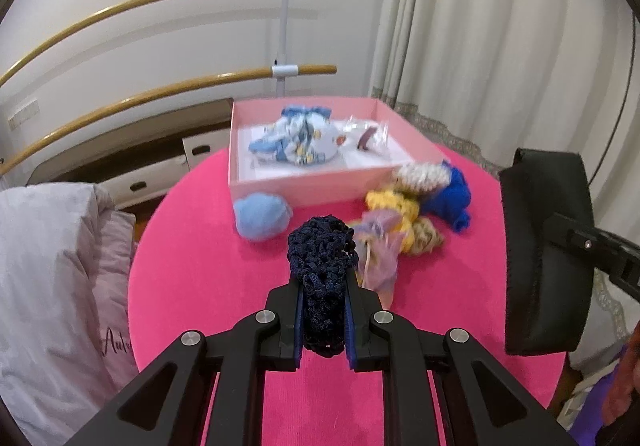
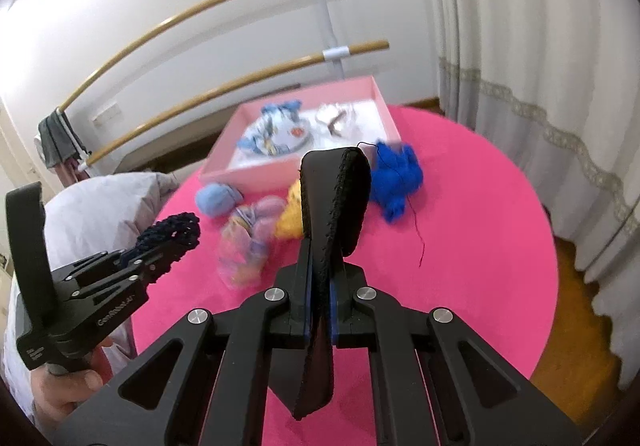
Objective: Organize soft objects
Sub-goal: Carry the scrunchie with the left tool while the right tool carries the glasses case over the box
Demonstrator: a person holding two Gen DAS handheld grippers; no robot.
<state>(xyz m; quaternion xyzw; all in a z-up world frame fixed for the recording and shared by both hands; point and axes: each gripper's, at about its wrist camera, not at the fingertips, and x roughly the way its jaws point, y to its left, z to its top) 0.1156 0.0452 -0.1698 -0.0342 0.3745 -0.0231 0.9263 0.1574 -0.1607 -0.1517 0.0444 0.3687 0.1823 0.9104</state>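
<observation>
Light: bright, even — soft shadows | Blur: your mid-frame objects smear | Edges: fisheye bending, dark vignette at corners

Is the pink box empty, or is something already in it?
Not empty. The pink box holds a blue-and-white patterned cloth bundle and a clear plastic packet; its lid is off.

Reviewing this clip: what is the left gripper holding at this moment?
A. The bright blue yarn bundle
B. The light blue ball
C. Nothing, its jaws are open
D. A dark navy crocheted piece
D: in the left wrist view the left gripper is shut on the dark navy crocheted piece, held above the pink table, while the light blue ball and the bright blue yarn bundle lie on the table.
</observation>
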